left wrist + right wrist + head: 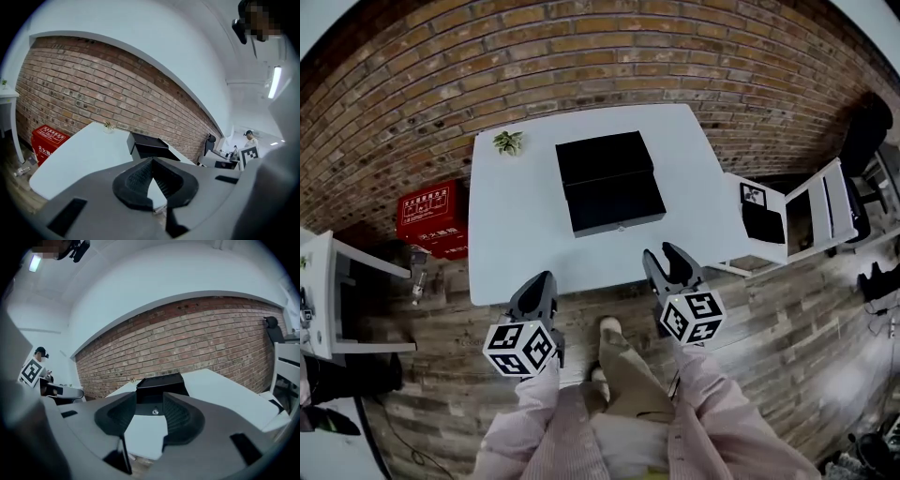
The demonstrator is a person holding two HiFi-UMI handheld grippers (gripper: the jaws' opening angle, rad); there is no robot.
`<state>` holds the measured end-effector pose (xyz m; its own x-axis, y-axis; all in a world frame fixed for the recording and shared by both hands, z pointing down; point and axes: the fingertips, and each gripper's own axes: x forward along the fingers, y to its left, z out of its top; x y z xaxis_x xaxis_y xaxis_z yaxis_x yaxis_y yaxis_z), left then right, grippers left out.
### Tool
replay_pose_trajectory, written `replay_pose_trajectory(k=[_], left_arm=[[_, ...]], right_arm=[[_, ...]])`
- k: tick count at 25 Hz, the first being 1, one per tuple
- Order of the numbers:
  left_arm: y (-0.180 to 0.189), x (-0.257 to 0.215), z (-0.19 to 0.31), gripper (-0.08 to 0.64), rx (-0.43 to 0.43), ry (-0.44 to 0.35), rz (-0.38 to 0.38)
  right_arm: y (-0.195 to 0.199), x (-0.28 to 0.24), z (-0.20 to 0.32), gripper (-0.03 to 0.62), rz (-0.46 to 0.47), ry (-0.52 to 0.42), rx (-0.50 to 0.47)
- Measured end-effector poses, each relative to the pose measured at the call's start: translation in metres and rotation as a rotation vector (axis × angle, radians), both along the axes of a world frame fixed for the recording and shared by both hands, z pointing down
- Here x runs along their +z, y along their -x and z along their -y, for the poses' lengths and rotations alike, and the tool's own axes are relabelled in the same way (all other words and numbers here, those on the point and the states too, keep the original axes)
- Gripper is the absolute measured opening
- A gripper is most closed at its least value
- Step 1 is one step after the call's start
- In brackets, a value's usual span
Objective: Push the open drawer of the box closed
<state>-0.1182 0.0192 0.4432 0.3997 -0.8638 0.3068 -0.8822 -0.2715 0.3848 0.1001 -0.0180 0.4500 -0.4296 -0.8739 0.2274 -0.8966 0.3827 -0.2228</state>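
Note:
A black box (605,164) sits at the middle of a white table (516,234), its drawer (616,206) pulled out toward me. Both grippers hang off the table's near edge, above the floor and well short of the drawer. My left gripper (542,284) is shut and empty, to the drawer's lower left. My right gripper (666,258) is open and empty, just below and right of the drawer. The right gripper view looks between its fingers (178,416) at the drawer front (155,409) with its small knob. The left gripper view has the box (147,145) ahead, past the closed tips of my left gripper (151,161).
A small potted plant (508,142) stands at the table's far left corner. A red box (431,217) lies on the wooden floor to the left, beside a white shelf (328,291). A white chair (787,220) stands right of the table. A brick wall runs behind.

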Motion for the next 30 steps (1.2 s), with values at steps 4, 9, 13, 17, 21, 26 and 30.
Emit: replay_pose_trajectory(k=[4, 9, 13, 17, 21, 26, 30], left_arm=[[-0.006, 0.019, 0.021, -0.006, -0.010, 0.058, -0.004], [-0.014, 0.039, 0.038, -0.006, -0.026, 0.118, -0.020], [-0.020, 0.055, 0.048, -0.006, -0.025, 0.160, -0.015], [-0.023, 0.070, 0.057, -0.006, -0.030, 0.203, -0.026], [-0.022, 0.076, 0.062, -0.006, -0.032, 0.226, -0.046], [-0.023, 0.081, 0.066, -0.006, -0.013, 0.245, -0.067], [-0.023, 0.085, 0.069, -0.006, 0.001, 0.258, -0.077]], right_arm=[[0.004, 0.023, 0.023, 0.176, 0.004, 0.061, -0.016], [0.013, 0.049, 0.044, 0.176, 0.004, 0.127, -0.037], [0.022, 0.069, 0.055, 0.176, -0.005, 0.175, -0.067], [0.029, 0.085, 0.066, 0.176, -0.020, 0.213, -0.082], [0.040, 0.097, 0.071, 0.176, -0.050, 0.253, -0.090], [0.049, 0.109, 0.080, 0.176, -0.081, 0.291, -0.072], [0.056, 0.115, 0.085, 0.176, -0.117, 0.321, -0.069]])
